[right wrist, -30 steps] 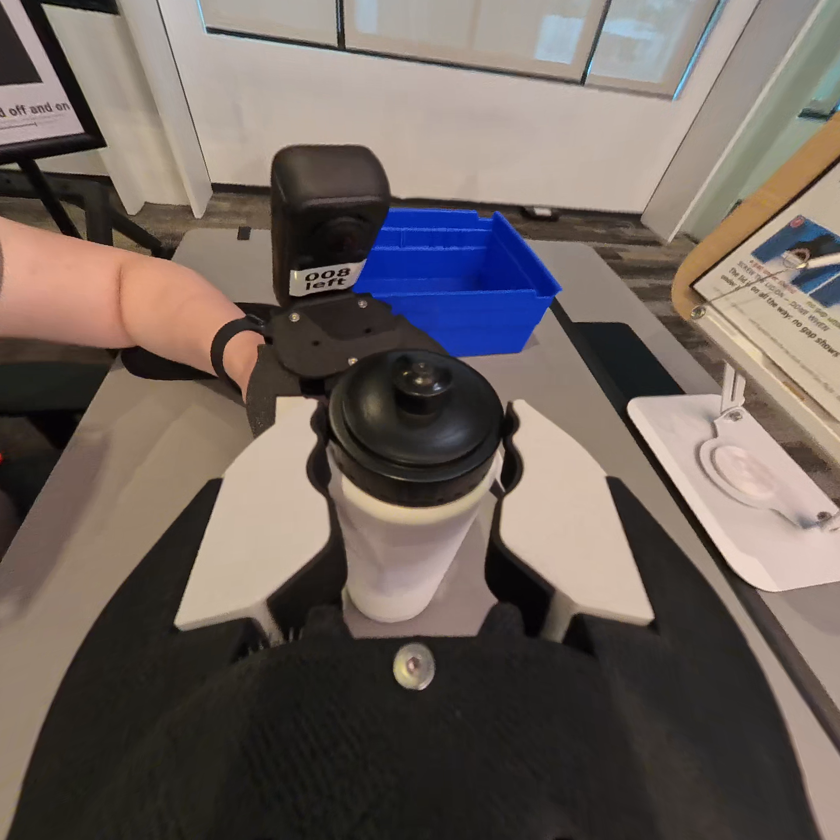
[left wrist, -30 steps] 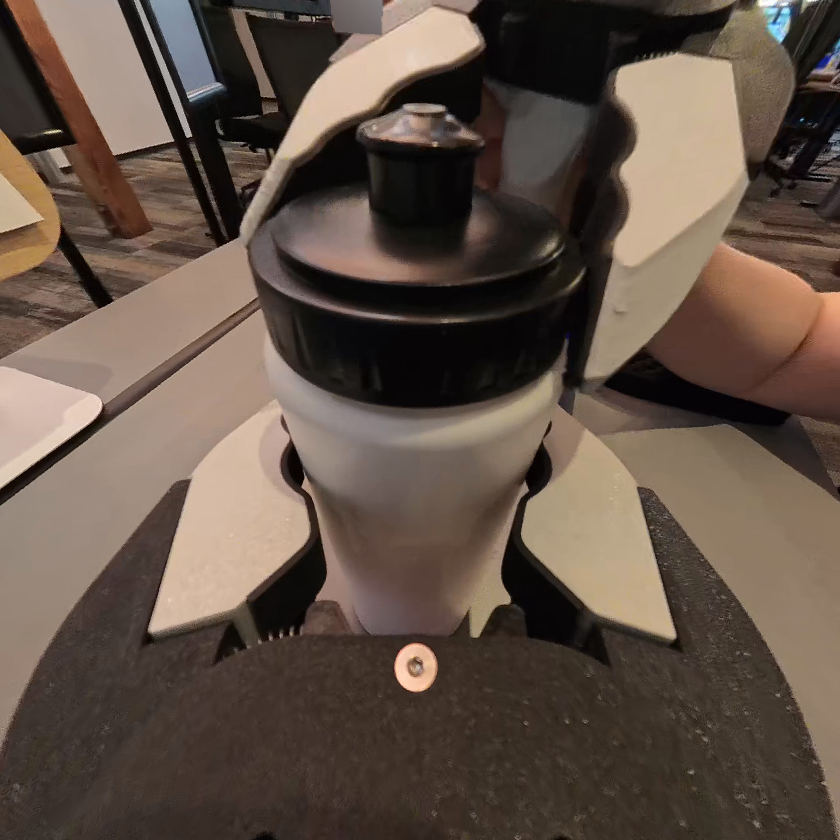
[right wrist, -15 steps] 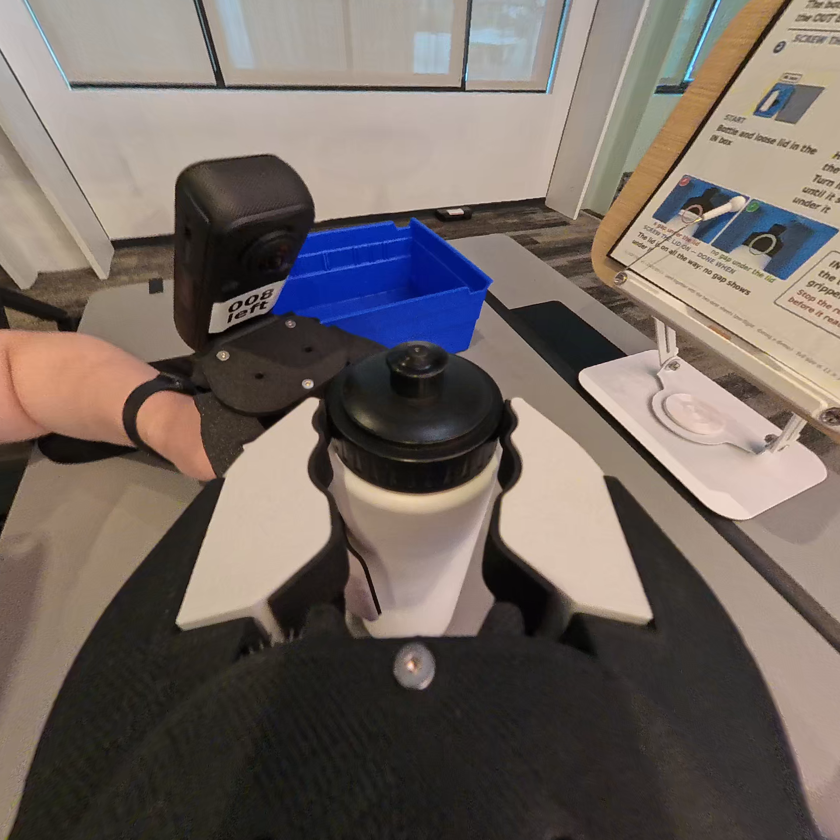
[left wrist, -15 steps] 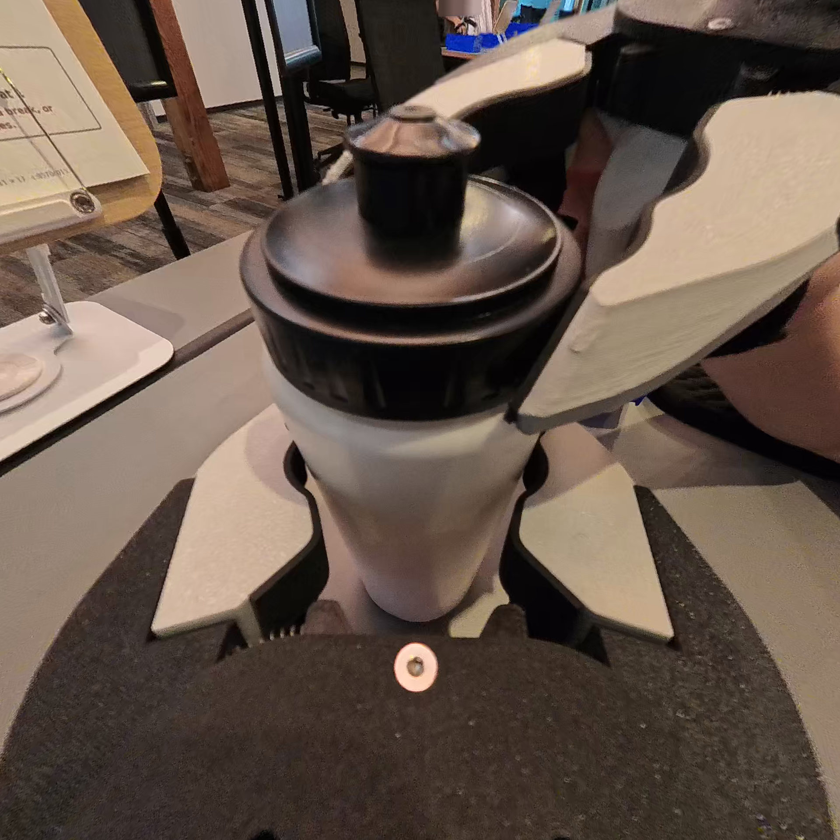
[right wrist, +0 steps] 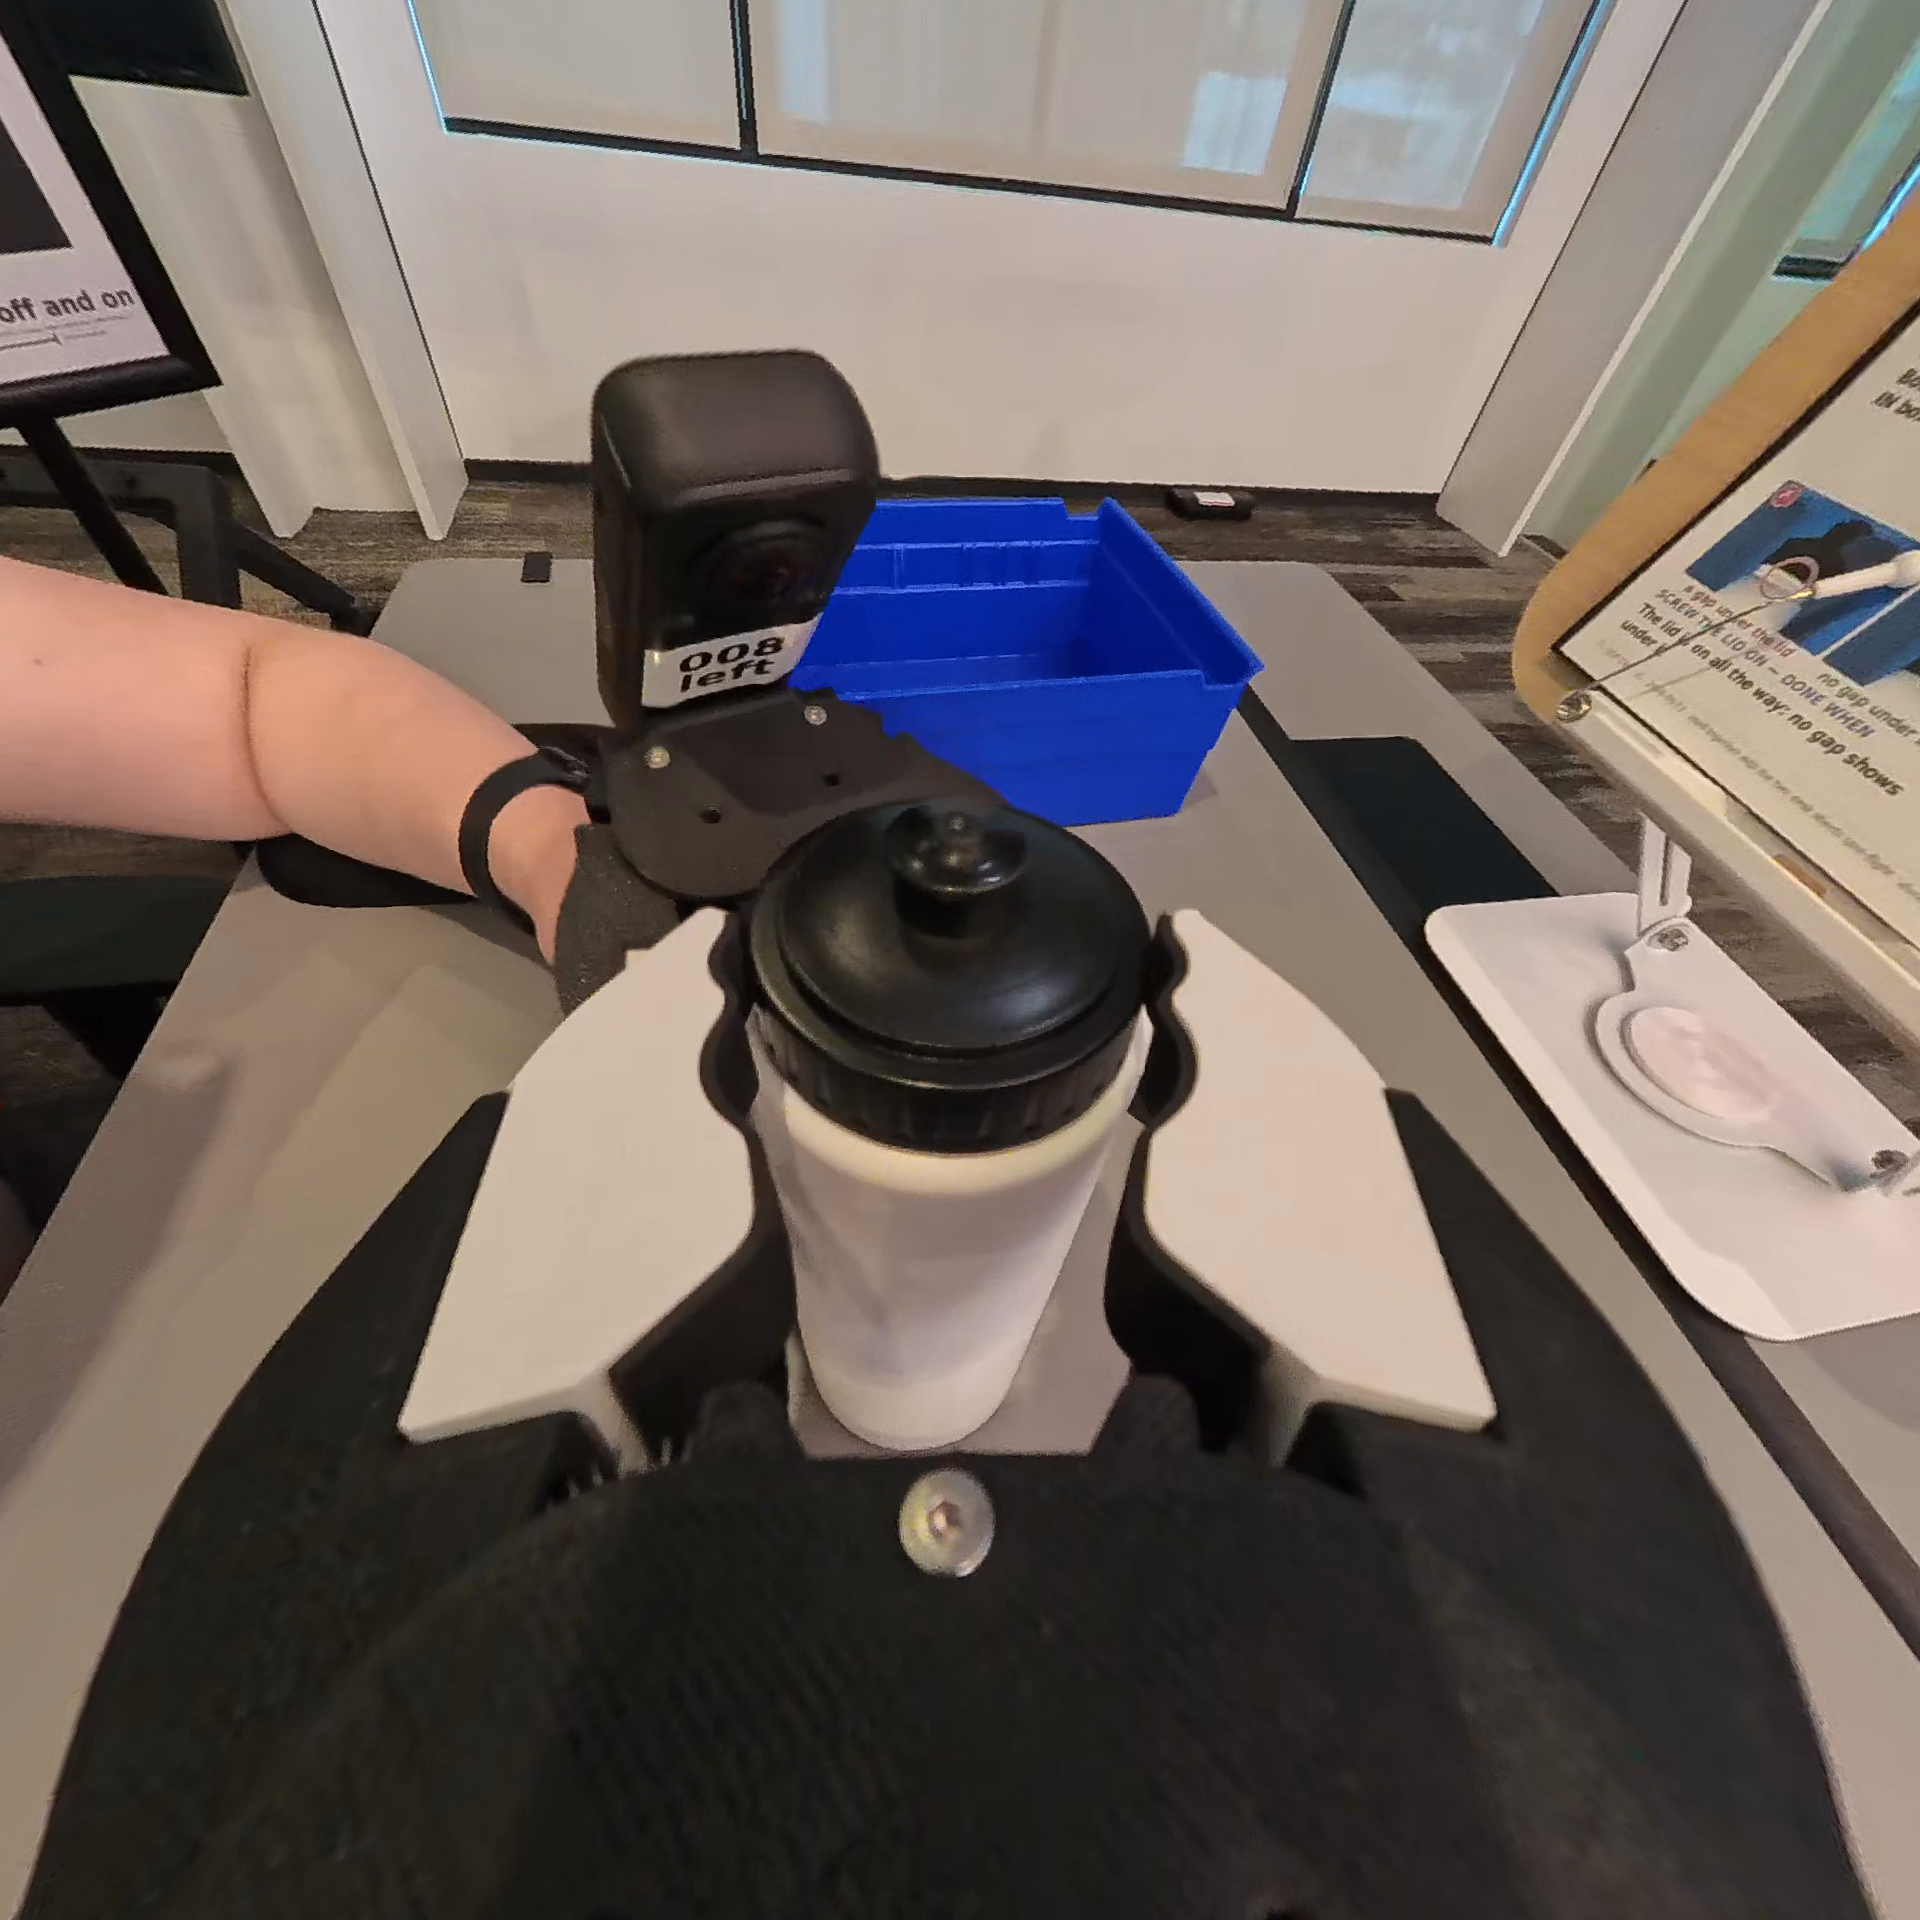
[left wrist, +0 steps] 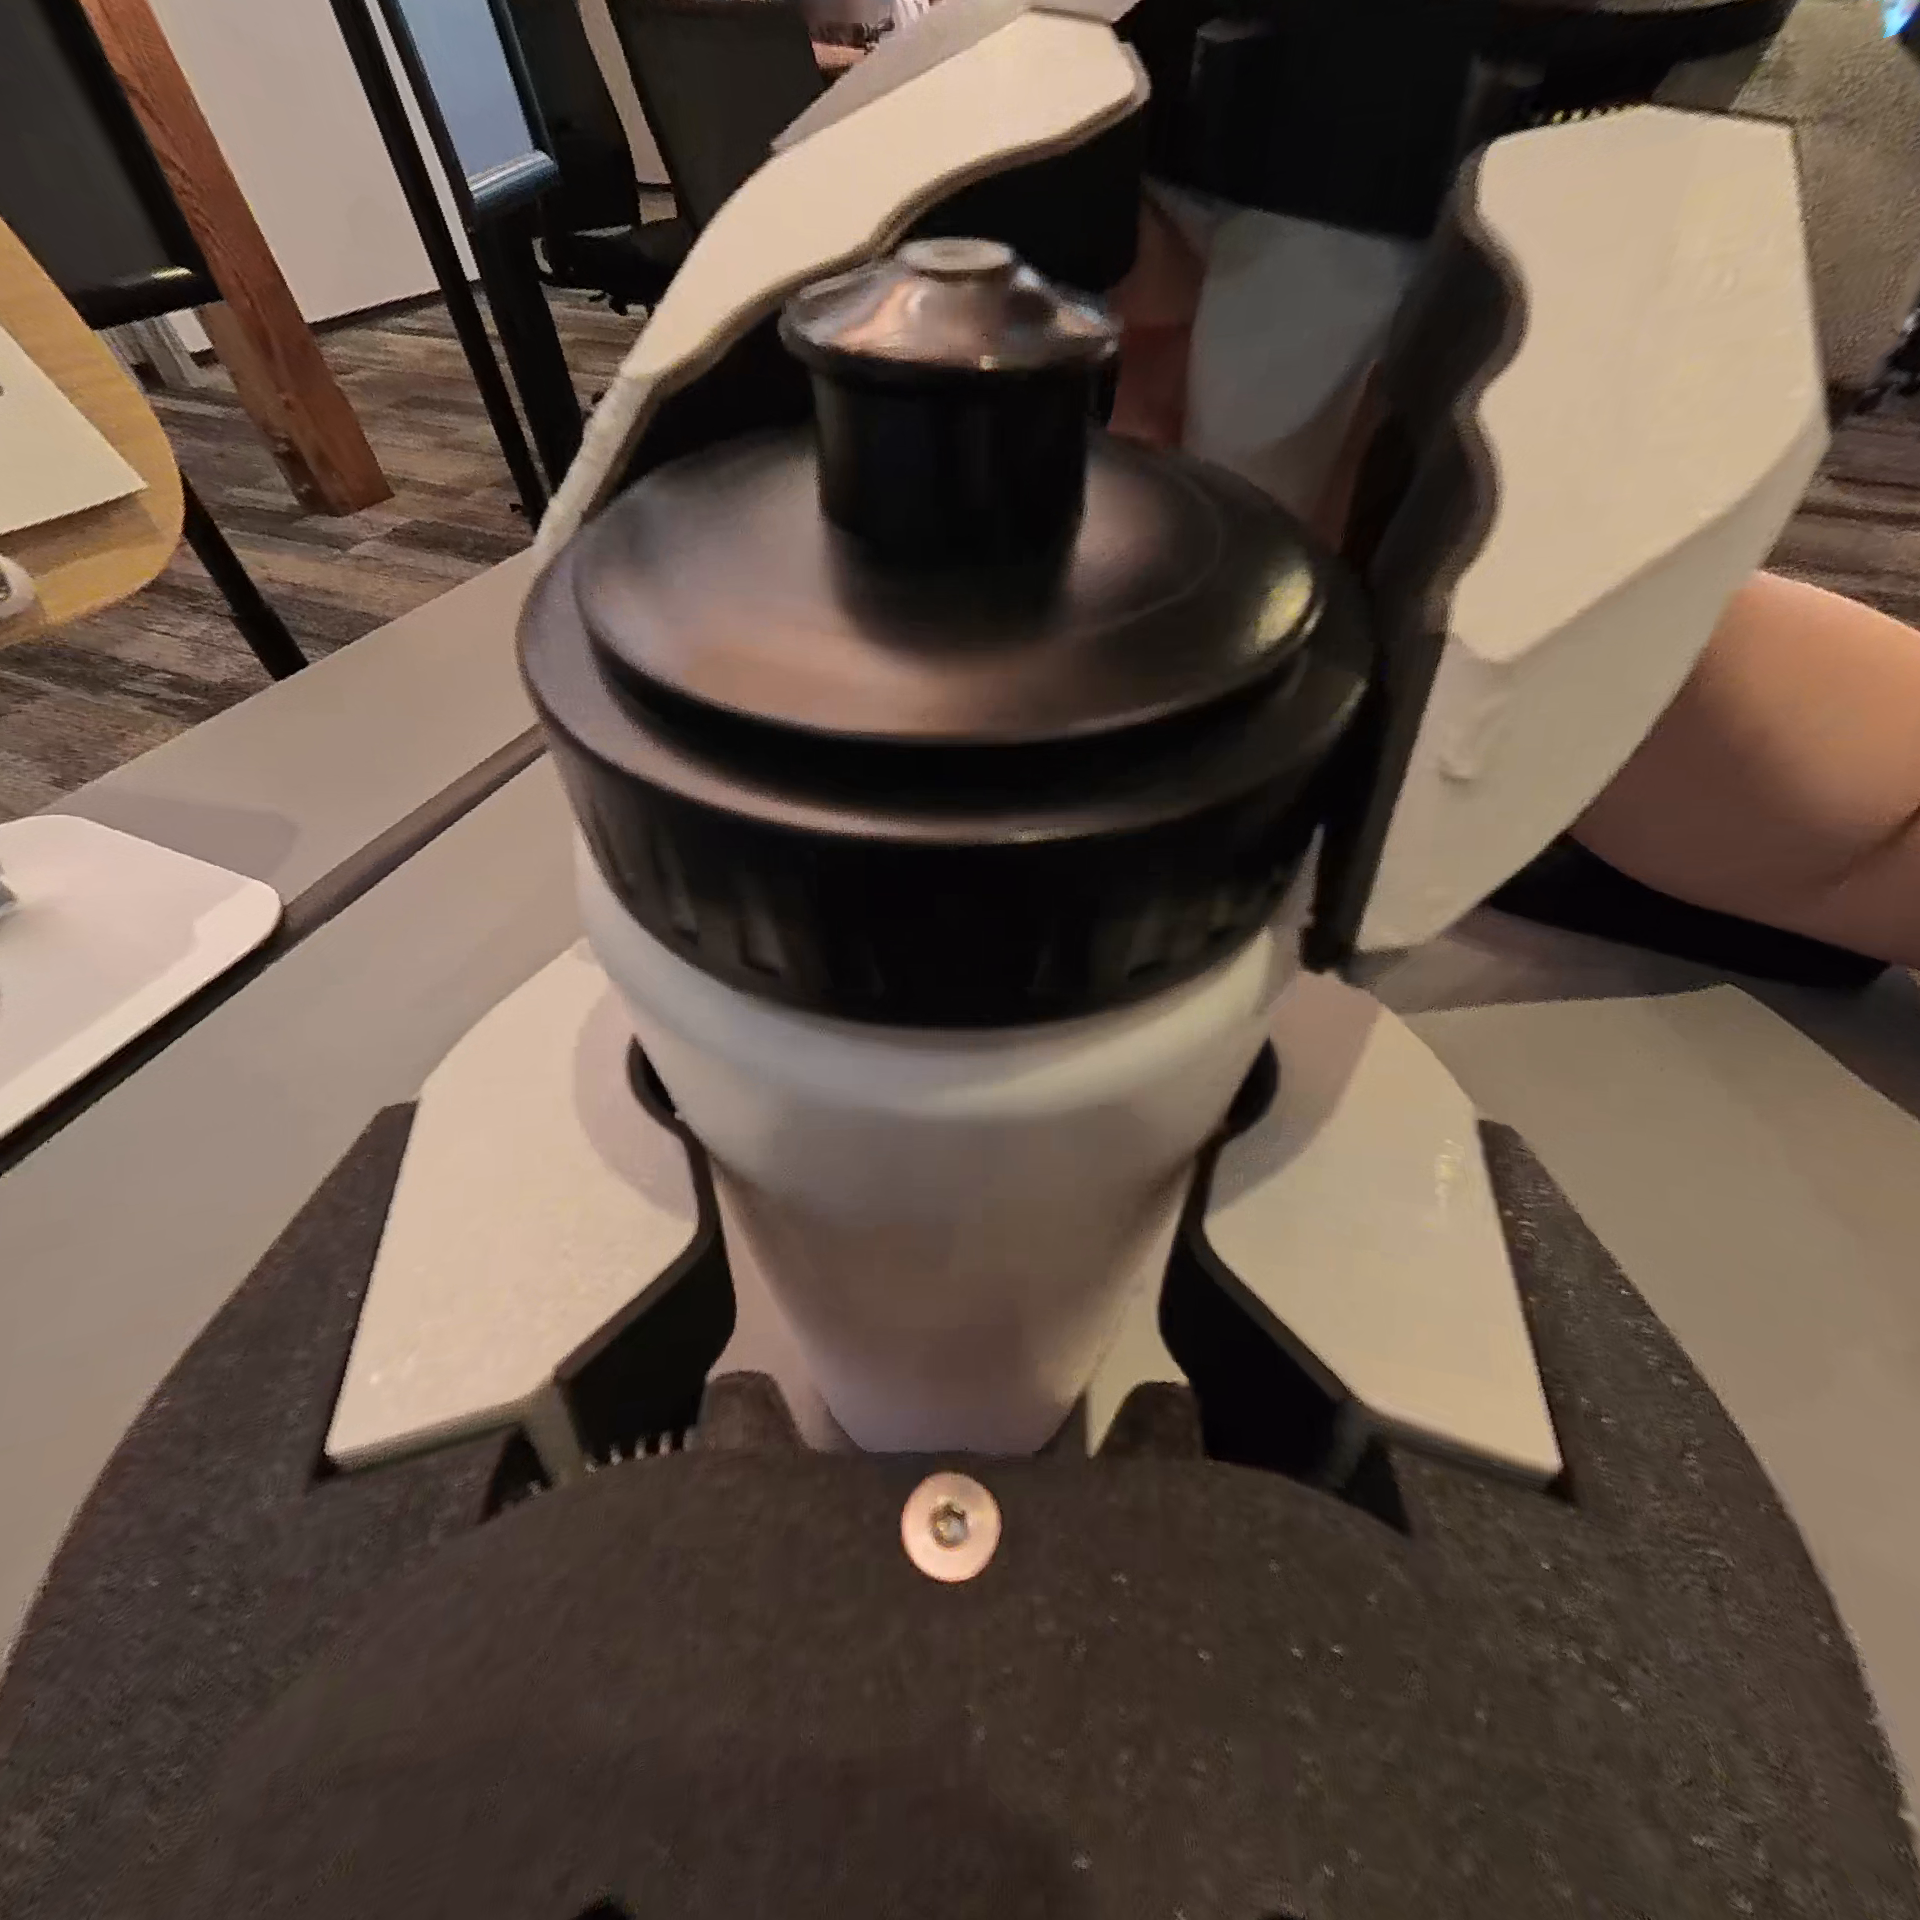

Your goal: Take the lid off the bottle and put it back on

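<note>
A white bottle with a black screw lid and a pull spout stands just above the grey table. My left gripper is shut on the bottle's white body below the lid. My right gripper is shut on the black lid, one white finger on each side of its ribbed rim. In the left wrist view the right gripper's fingers reach around the lid from behind. The lid sits flush on the bottle with no gap showing. The left gripper's camera housing shows behind the bottle.
A blue bin stands on the grey table behind the bottle. A white stand base carrying an instruction board is at the right. A person's forearm comes in from the left.
The right gripper twisted about the lid half a second ago and has now turned back to about where it was a second ago. Both grippers have kept their hold.
</note>
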`<state>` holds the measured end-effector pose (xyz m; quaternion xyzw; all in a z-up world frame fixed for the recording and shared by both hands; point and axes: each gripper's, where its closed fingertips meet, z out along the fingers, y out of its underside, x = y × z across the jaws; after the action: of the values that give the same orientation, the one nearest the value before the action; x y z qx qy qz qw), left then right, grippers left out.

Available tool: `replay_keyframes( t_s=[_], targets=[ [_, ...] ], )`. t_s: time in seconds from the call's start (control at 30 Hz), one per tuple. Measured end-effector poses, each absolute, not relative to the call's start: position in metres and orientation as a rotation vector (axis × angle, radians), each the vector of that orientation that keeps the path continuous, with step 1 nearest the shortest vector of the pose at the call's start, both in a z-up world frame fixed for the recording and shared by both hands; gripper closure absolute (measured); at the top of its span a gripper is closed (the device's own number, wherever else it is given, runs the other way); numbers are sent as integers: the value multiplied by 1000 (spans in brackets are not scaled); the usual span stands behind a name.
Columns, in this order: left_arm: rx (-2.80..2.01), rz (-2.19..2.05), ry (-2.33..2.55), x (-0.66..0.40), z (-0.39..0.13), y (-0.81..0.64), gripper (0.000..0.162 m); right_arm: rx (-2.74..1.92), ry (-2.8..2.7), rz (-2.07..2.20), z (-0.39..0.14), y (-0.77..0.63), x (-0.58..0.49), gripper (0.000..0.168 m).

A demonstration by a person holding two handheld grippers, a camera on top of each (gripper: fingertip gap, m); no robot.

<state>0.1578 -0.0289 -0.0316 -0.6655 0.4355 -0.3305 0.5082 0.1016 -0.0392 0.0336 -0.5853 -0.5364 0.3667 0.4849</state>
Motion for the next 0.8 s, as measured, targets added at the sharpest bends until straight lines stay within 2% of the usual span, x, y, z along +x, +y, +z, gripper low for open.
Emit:
replay_keyframes(
  t_s=[0.57,0.8],
  targets=[
    [-1697,-690,990,152,-35,-17,62,-1468,-1229,849,33,-28,103,93],
    [-1490,-1058,1057,160,-26,-34,66,-1373,-1314,995,34,-36,110,93]
  ],
)
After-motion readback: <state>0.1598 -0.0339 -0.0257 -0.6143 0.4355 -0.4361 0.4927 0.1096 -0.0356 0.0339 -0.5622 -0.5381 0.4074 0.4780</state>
